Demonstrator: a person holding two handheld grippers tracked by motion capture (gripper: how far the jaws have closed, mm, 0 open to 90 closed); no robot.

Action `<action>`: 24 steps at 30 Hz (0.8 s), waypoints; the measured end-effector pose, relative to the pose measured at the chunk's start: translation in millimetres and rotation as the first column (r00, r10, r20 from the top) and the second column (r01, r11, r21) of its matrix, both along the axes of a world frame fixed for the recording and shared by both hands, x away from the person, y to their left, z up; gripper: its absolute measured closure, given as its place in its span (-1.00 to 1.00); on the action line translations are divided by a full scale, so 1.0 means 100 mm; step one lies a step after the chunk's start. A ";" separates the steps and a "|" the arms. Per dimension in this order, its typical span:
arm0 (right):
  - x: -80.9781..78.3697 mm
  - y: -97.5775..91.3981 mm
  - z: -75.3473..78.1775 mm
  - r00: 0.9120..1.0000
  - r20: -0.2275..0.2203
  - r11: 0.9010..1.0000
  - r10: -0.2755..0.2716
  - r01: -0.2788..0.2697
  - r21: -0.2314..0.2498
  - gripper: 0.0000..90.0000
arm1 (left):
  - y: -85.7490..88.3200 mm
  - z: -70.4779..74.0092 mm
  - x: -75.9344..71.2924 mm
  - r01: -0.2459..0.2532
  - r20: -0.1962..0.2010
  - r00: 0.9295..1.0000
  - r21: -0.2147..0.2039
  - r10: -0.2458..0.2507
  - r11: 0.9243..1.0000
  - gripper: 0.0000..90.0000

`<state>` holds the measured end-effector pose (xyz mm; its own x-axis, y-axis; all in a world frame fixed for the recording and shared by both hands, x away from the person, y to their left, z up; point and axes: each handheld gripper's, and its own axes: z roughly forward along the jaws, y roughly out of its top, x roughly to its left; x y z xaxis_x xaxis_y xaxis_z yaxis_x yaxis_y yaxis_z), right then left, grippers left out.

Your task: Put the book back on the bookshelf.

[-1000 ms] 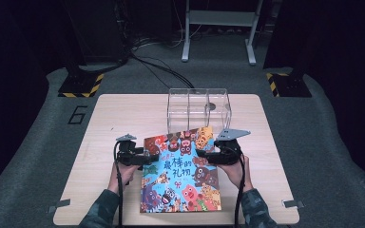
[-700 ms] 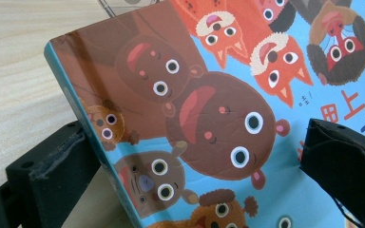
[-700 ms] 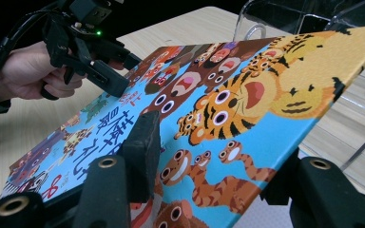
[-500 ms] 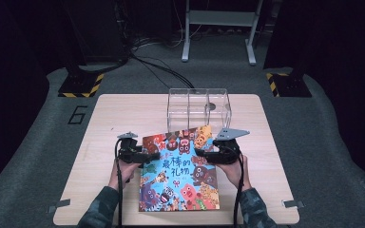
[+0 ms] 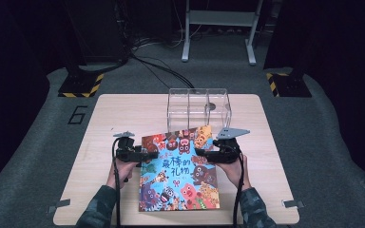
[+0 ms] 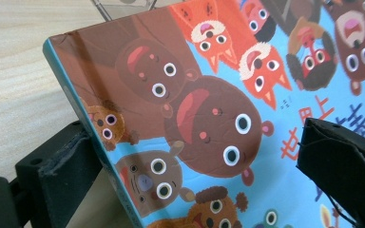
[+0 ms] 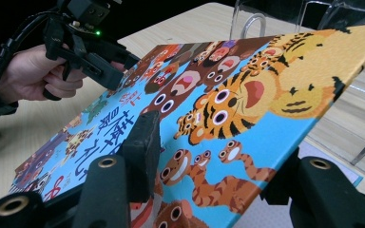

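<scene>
A colourful picture book [image 5: 180, 166] with cartoon animals on a blue cover is held over the wooden table [image 5: 123, 114], its far edge raised toward the clear box. My left gripper [image 5: 145, 156] is shut on the book's left edge. In the left gripper view one jaw sits under the book [image 6: 209, 95] and the other rests on its cover, with the gripper [image 6: 195, 152] clamped across it. My right gripper [image 5: 204, 154] is shut on the right edge. In the right gripper view its jaws pinch the tiger corner of the book [image 7: 266, 95], gripper [image 7: 214, 161].
A clear plastic box [image 5: 198, 108] with compartments stands just behind the book's far edge; something small and dark lies in it. Cables [image 5: 157, 66] run across the floor beyond the table. In the right gripper view a hand holds the left gripper [image 7: 104, 66].
</scene>
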<state>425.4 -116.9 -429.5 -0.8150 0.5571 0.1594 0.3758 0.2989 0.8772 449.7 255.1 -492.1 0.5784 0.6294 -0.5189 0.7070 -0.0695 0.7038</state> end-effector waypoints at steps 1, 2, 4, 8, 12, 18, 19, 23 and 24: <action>0.01 0.00 0.00 1.000 -0.008 1.000 0.002 -0.002 0.004 0.09 | 0.00 0.00 0.00 -0.002 0.002 1.000 0.002 0.002 1.000 -0.92; 0.01 0.00 0.00 1.000 -0.008 1.000 0.002 -0.002 0.004 0.09 | 0.00 0.00 -0.01 -0.003 0.002 1.000 0.013 0.003 1.000 -0.92; 0.03 0.02 0.00 0.999 -0.034 1.000 -0.010 0.010 0.001 0.09 | 0.00 0.00 -0.02 -0.003 0.003 1.000 0.027 0.003 1.000 -0.92; 0.07 0.03 0.00 0.997 -0.072 1.000 -0.027 0.027 -0.013 0.08 | 0.04 0.00 -0.03 -0.002 0.011 1.000 -0.003 0.002 1.000 -0.90; 0.11 0.03 -0.04 0.989 -0.134 0.998 -0.063 0.061 -0.020 0.07 | 0.06 0.05 -0.06 -0.013 0.029 1.000 -0.012 0.013 1.000 -0.88; 0.14 0.04 -0.03 0.979 -0.182 0.996 -0.091 0.086 -0.034 0.06 | 0.07 0.13 -0.08 -0.022 0.048 0.999 -0.008 0.023 1.000 -0.87; 0.16 0.04 -0.04 0.980 -0.177 0.996 -0.091 0.086 -0.039 0.06 | 0.07 0.13 -0.08 -0.027 0.050 0.998 -0.011 0.028 1.000 -0.86; 0.19 0.04 -0.06 0.973 -0.206 0.994 -0.107 0.101 -0.044 0.04 | 0.06 0.14 -0.09 -0.048 0.055 0.997 -0.003 0.048 0.999 -0.77; 0.19 0.04 -0.06 0.973 -0.206 0.994 -0.107 0.101 -0.044 0.04 | 0.06 0.15 -0.10 -0.051 0.053 0.997 -0.004 0.051 0.999 -0.77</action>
